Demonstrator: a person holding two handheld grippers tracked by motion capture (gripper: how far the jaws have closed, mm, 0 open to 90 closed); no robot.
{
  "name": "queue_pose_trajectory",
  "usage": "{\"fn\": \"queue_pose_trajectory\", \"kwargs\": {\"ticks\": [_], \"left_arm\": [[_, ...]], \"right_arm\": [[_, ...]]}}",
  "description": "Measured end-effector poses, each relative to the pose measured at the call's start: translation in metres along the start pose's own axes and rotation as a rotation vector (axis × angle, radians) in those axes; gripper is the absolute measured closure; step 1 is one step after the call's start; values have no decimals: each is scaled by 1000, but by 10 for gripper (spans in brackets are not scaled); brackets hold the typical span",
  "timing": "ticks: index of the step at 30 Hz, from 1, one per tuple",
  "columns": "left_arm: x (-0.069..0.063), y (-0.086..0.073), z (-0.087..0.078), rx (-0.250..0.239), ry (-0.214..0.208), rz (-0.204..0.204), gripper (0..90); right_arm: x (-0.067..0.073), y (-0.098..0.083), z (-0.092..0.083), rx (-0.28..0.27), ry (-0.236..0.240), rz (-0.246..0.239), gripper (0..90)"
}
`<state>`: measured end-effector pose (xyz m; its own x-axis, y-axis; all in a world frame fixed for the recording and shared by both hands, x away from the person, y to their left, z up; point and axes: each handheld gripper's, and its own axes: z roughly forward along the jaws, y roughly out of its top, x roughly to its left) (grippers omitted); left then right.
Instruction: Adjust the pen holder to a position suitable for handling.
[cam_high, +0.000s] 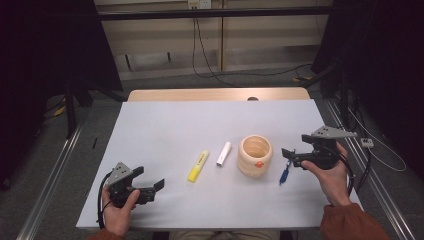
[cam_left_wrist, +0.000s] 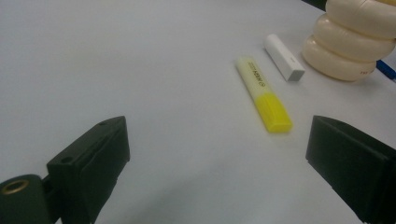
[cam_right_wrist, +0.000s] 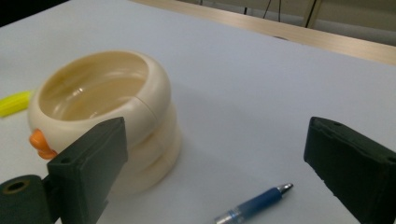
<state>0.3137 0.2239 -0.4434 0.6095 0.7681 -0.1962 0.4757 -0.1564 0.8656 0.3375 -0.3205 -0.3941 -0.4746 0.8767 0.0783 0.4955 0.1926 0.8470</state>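
Near the right edge of the worktop (cam_high: 165, 120), toward the front, your right gripper (cam_high: 295, 156) hangs with its jaws spread wide and nothing between them. Just below it lies the blue pen (cam_high: 284, 174), flat on the surface; in the right gripper view the pen (cam_right_wrist: 257, 205) sits between the two jaws but lower, tip pointing up and to the right, and neither jaw touches it.

Just beside the pen, on the side toward the worktop's middle, stands the cream holder (cam_high: 255, 155), a ringed, bulging cup with an open mouth and a small orange knob (cam_high: 259, 164) on the wall facing you. Pen and holder look close but apart. In the right gripper view the holder (cam_right_wrist: 105, 100) stands right behind the left-hand jaw, so it crowds the pen on that side.

Further toward the middle lies a white stick (cam_high: 223, 153), then a yellow highlighter (cam_high: 198, 165), both lying slantwise and apart from each other. In the left gripper view the highlighter (cam_left_wrist: 262, 93) lies with its bright cap nearest the camera, and the white stick (cam_left_wrist: 284, 57) lies between it and the holder.

At the front left corner your left gripper (cam_high: 150, 189) is held low in your hand, jaws wide apart and empty, pointing toward the highlighter.
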Motion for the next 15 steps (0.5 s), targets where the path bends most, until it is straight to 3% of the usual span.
{"fn": "queue_pose_trajectory", "kwargs": {"ticks": [3, 15], "left_arm": [[-1, 0, 0, 3, -2, 11, 61], [-3, 2, -1, -3, 3, 18, 61]], "right_arm": [[-1, -6, 0, 22, -34, 8, 68], [5, -26, -1, 48, -21, 1, 95]]}}
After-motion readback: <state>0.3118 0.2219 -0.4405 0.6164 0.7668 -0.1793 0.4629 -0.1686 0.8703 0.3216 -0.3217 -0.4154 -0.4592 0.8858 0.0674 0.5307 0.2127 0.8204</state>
